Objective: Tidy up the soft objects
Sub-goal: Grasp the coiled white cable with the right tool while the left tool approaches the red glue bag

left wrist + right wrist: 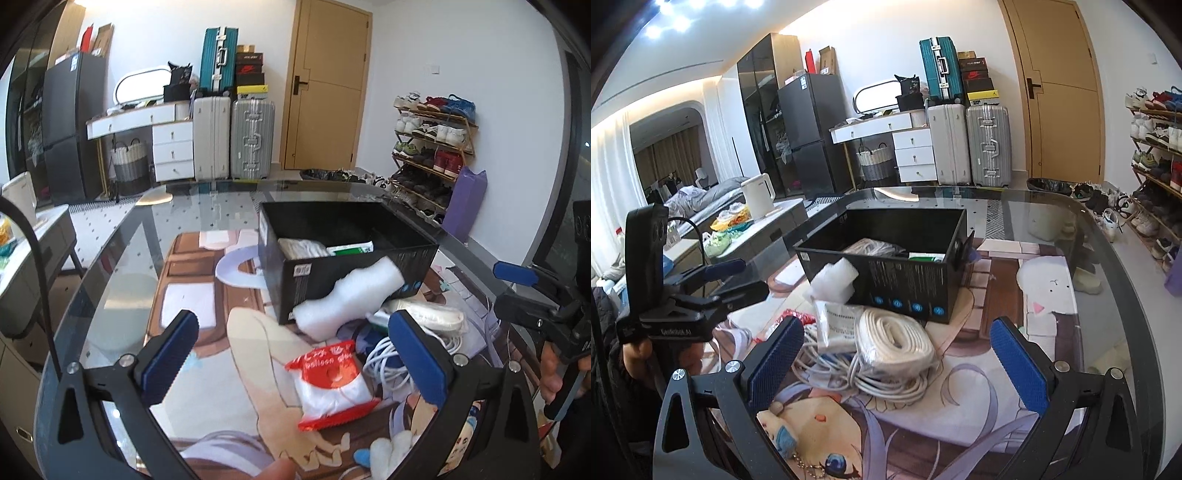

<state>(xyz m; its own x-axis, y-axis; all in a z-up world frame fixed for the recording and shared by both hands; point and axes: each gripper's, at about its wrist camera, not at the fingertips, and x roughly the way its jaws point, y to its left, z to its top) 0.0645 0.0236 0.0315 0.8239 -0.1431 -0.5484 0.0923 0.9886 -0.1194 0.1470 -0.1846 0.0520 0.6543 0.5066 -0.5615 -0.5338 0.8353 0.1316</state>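
The left gripper (295, 358) is hovering spread wide, pinching nothing; the red-and-white packet (332, 386) is lying between its fingers, toward 1 o'clock. The right gripper (897, 363) is gaping empty too, the coiled white strap (897, 339) sitting atop cables at its 12 o'clock. Farther on, white foam (833, 280) is leaning against the black box (908, 280).

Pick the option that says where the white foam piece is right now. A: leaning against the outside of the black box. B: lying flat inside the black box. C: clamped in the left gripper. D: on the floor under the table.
A: the white foam piece stands tilted against the outer wall of the black box, on the table, with both grippers open and empty.
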